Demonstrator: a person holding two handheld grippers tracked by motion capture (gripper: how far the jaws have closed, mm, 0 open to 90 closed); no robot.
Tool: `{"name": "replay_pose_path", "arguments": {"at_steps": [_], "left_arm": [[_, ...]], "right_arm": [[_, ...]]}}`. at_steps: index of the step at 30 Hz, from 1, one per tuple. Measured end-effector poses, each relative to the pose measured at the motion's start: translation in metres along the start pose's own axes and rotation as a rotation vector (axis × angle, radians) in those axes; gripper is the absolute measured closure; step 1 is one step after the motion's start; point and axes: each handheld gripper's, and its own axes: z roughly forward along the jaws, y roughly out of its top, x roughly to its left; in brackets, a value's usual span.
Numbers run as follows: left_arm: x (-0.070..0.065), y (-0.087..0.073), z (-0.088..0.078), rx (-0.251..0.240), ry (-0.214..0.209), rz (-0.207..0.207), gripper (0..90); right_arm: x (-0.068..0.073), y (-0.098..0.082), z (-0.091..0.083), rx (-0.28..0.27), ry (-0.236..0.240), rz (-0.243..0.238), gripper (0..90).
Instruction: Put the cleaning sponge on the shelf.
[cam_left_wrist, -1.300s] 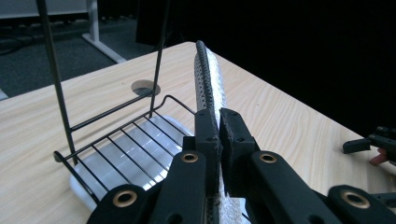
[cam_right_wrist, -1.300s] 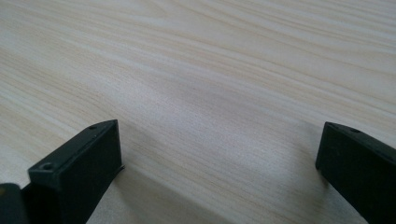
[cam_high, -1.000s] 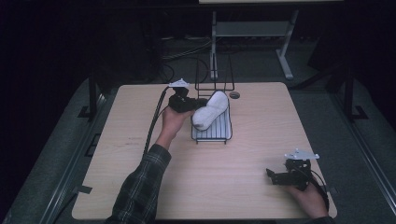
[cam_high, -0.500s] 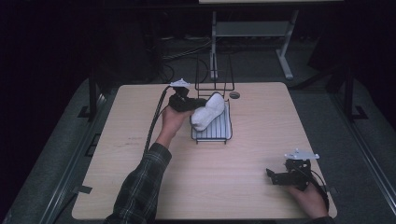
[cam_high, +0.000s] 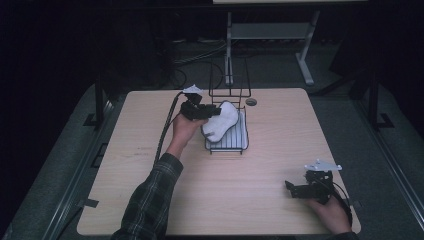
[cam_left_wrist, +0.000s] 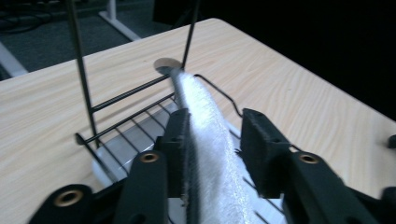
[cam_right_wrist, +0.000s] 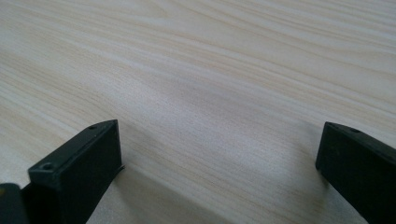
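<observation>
pale wooden table (cam_high: 150, 165) held a black wire rack (cam_high: 227, 142); left gripper (cam_left_wrist: 212, 154), jaws parted round a white fuzzy cloth (cam_left_wrist: 205, 140), should release gently; right gripper (cam_right_wrist: 219, 163) gaped, idle.

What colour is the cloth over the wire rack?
White; the cloth shows best in the high view, draped over the black wire rack.

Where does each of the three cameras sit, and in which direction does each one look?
High view: above the person's side, looking forward and down on the table; both forearms show.
Left gripper view: on the left gripper, facing the wire rack; its jaws flank the white cloth.
Right gripper view: on the right gripper, facing bare tabletop; jaws wide apart.
Shared: high and left gripper views both show rack and cloth.
</observation>
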Motion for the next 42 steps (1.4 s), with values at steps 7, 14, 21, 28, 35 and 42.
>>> {"name": "replay_pose_path", "arguments": {"at_steps": [7,14,21,28,35,42], "left_arm": [[0.003,-0.001,-0.007,0.000,0.024,0.014,49.8],[0.004,-0.012,-0.020,0.012,0.032,0.023,58.1],[0.001,-0.023,-0.030,0.027,0.020,0.050,81.5],[-0.009,-0.036,-0.027,0.044,-0.001,0.082,90.0],[-0.018,-0.046,-0.012,0.080,-0.006,0.092,89.9],[-0.022,-0.051,0.000,0.134,-0.001,0.112,90.0]], "right_arm": [[0.000,0.000,0.000,0.000,0.000,0.000,0.0],[0.000,0.000,0.000,0.000,0.000,0.000,0.0],[0.000,0.000,0.000,0.000,0.000,0.000,0.0],[0.000,0.000,0.000,0.000,0.000,0.000,0.0],[0.000,0.000,0.000,0.000,0.000,0.000,0.0],[0.000,0.000,0.000,0.000,0.000,0.000,0.0]]}}
